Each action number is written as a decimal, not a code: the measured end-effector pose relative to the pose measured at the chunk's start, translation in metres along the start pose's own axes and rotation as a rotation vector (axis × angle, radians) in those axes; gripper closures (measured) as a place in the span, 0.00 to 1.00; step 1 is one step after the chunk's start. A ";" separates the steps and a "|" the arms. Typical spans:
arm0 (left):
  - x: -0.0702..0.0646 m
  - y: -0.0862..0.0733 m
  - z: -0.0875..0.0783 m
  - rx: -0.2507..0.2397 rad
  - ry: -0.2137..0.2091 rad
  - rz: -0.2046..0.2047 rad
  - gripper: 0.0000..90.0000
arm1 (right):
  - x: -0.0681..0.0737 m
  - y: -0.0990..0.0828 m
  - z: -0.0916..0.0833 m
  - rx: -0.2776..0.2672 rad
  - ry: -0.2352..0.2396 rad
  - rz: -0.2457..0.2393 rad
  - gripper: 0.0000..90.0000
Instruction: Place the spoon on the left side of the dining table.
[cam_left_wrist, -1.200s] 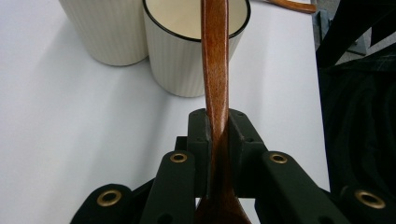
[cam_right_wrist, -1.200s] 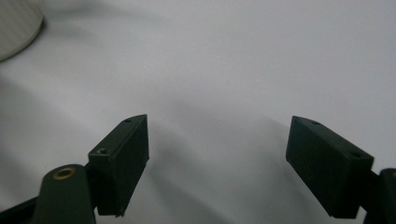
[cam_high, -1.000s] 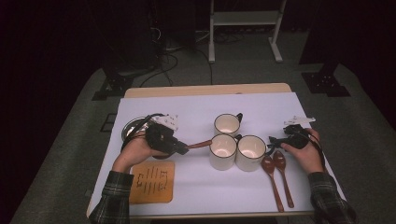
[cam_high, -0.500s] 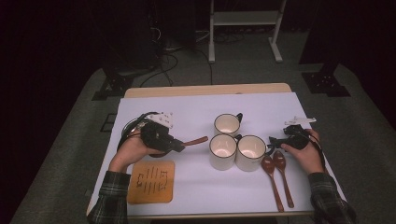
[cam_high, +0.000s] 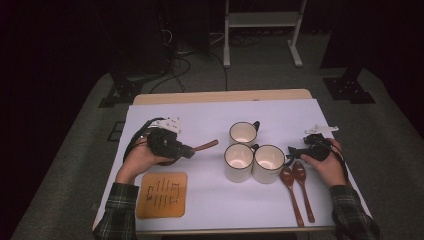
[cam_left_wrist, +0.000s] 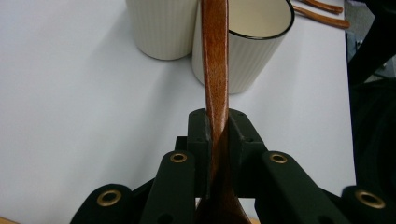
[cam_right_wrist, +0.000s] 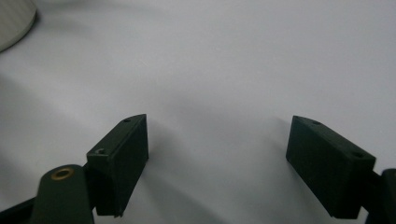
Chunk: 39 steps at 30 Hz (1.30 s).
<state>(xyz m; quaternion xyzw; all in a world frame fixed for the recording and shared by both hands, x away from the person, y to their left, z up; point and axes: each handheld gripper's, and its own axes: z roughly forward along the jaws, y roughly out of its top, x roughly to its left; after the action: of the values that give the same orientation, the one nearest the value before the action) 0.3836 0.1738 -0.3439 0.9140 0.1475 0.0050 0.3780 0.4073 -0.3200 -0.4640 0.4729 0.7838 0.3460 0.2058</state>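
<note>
My left gripper (cam_high: 189, 149) is shut on a brown wooden spoon (cam_high: 206, 146) at the table's left, and the handle points right toward three cream cups. In the left gripper view the jaws of that gripper (cam_left_wrist: 217, 135) clamp the spoon (cam_left_wrist: 215, 70) near its bowl. The handle runs ahead toward two ribbed cups (cam_left_wrist: 163, 28) (cam_left_wrist: 252, 42). One cup (cam_high: 243, 133) stands behind the other two (cam_high: 238, 162) (cam_high: 269, 163). My right gripper (cam_high: 293, 150) rests open just right of the cups. In its own view this gripper (cam_right_wrist: 217, 158) has only white table between its pads.
Two more wooden spoons (cam_high: 290, 187) (cam_high: 303, 186) lie side by side at the right front, under the right hand. A slotted wooden coaster (cam_high: 162, 195) lies at the left front. The white table cover (cam_high: 210, 210) runs to the front edge.
The left gripper has drawn slightly left, away from the cups, with the spoon in it. The right gripper has stayed where it was.
</note>
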 end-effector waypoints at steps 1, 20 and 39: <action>0.000 0.000 0.000 0.000 0.000 0.000 0.89 | 0.000 0.000 0.000 0.000 0.000 0.000 0.22; 0.019 -0.011 -0.002 -0.054 0.090 -0.072 0.89 | 0.000 0.000 0.000 -0.001 0.001 0.003 0.21; 0.033 -0.014 -0.007 -0.076 0.121 -0.067 0.89 | 0.000 0.000 0.000 -0.001 0.001 0.001 0.21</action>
<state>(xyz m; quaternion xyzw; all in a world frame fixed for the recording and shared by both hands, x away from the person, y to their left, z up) 0.4109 0.1967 -0.3521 0.8915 0.2005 0.0532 0.4028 0.4073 -0.3202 -0.4644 0.4731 0.7834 0.3468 0.2055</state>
